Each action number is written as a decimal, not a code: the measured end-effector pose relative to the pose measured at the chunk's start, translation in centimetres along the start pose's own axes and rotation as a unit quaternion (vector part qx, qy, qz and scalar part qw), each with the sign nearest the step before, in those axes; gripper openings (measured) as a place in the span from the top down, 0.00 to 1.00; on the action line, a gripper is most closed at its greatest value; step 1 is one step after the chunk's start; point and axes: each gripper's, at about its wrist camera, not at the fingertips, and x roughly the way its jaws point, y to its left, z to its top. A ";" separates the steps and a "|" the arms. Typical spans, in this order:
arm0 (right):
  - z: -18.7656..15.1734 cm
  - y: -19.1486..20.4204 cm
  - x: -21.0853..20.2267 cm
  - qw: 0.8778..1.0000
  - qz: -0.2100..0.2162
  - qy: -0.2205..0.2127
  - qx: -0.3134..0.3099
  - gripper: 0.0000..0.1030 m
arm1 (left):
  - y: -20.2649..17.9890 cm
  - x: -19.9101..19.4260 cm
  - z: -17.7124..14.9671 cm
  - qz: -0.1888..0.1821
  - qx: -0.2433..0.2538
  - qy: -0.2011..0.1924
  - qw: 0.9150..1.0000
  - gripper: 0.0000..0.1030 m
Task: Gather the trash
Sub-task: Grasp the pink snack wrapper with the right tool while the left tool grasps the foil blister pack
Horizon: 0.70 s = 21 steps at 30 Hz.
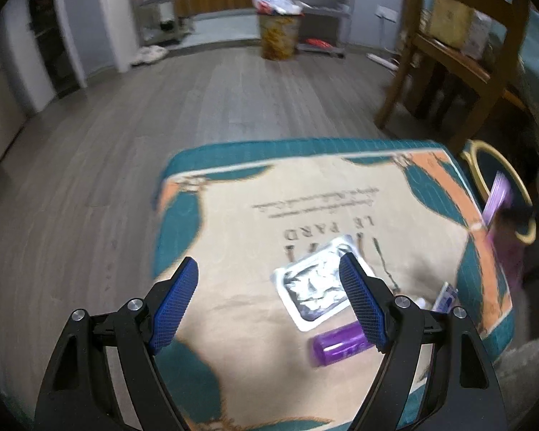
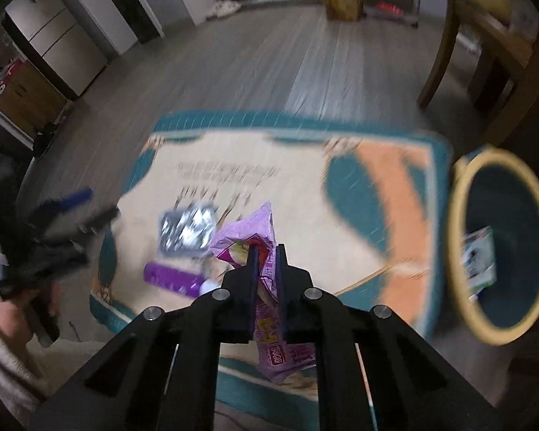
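My right gripper point(image 2: 266, 251) is clamped on a purple snack wrapper point(image 2: 248, 237) at lower centre of the right wrist view; only there can I see into the bin point(image 2: 460, 251) at right, holding what may be a carton. My left gripper point(image 1: 269, 269) hangs with jaws wide and empty over the foil pack point(image 1: 312, 287) and purple tube point(image 1: 337, 346) on the cushion point(image 1: 233, 186); its own view crops the bin

I see bare cloth point(image 1: 233, 251) ahead of my left gripper point(image 1: 269, 298); foil pack point(image 1: 312, 291) and purple tube point(image 1: 337, 346) crowd its right finger point(image 1: 363, 305).
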 end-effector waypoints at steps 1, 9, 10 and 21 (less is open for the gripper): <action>0.3 -0.7 -0.7 1.000 -0.007 -0.009 -0.001 0.92 | -0.7 0.9 0.0 -0.015 0.021 0.010 1.000 0.21; 0.6 -5.7 0.5 0.993 0.080 -0.006 0.092 0.92 | -4.8 7.1 -1.5 -0.055 0.146 0.096 0.983 0.21; 0.8 -5.8 0.6 0.993 0.078 -0.005 0.085 0.92 | -5.1 7.9 -1.5 -0.053 0.156 0.104 0.981 0.21; 2.0 -6.8 2.5 0.991 0.097 0.013 0.088 0.92 | -6.3 11.7 -0.4 -0.067 0.177 0.098 0.977 0.11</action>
